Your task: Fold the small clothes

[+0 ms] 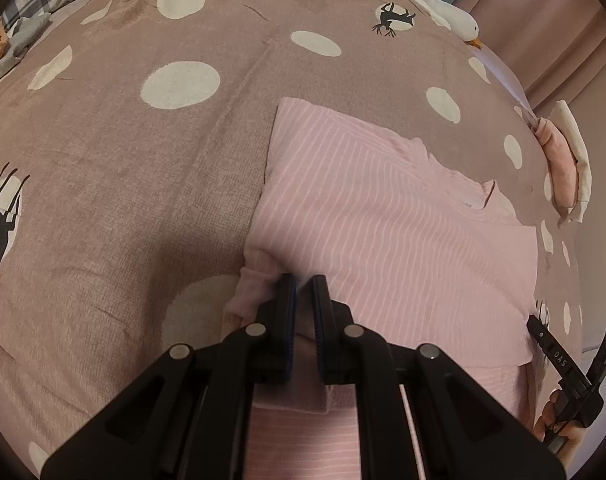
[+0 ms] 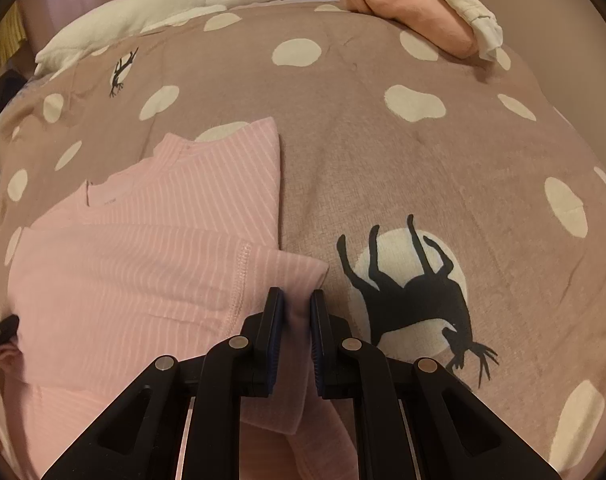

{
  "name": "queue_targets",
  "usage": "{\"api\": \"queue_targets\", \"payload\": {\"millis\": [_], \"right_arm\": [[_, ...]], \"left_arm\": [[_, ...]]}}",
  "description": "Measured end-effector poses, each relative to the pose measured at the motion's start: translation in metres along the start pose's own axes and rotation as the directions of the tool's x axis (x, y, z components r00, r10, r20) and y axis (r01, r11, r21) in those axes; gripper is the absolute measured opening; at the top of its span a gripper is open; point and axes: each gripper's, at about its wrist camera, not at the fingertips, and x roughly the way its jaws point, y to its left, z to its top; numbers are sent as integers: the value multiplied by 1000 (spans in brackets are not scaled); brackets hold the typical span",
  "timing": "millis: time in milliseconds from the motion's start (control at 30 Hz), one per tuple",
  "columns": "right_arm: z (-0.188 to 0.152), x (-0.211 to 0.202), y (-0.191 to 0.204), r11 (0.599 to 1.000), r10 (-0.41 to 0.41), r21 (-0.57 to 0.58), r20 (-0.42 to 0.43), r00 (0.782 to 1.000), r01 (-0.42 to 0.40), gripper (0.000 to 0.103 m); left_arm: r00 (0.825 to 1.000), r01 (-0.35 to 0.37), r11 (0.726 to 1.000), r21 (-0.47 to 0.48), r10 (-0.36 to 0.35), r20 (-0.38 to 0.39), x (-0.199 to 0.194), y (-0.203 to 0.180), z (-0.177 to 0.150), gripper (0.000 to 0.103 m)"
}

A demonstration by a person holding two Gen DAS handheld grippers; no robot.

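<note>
The left gripper is clenched on the near left corner of the pink striped garment, which lies partly folded on the spotted bed cover and spreads ahead of this gripper and to its right. The right gripper is clenched on the near right corner of the same garment, the cloth stretching to its left. Far ahead of it lie a white goose toy and a folded pink and white pile.
</note>
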Motion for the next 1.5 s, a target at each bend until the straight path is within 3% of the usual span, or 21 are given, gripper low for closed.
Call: {"api": "queue_targets", "payload": {"millis": [900,1200,1233,1300,1333,1367,1400,1467,1500], "right_arm": [[-4,0,5,999,-34,-26,36,999,35,8],[-4,0,5,999,-36,-32,39,999,38,9],[-4,-2,3,999,-30,-30,39,999,31,13],[-3,-9,-3,999,-38,-14,45,998,39,27],[-3,-14,-6,999,-42,-7,49,998,42,40],[-4,-20,-8,999,-42,-1,53,998,43,50],[-5,-31,-14,1000,-27,11,62,998,27,52],[-9,-48,-23,999,19,30,73,997,-22,54],[-13,-62,-29,997,57,41,79,995,-60,57]], "left_arm": [[996,-48,998,35,45,72,0,-7,-8,11],[998,-36,999,16,35,52,-3,-6,-8,11],[999,-22,1000,8,21,39,-7,-4,-7,11],[1000,9,1000,-10,-9,10,-18,-2,-9,20],[999,33,999,-12,-33,5,-27,-2,-11,26],[999,50,999,-10,-50,6,-38,-1,-15,43],[998,61,998,-2,-61,14,-50,-2,-19,70],[996,61,998,14,-62,60,-78,0,-30,92],[994,64,998,23,-66,86,-92,1,-36,92]]}}
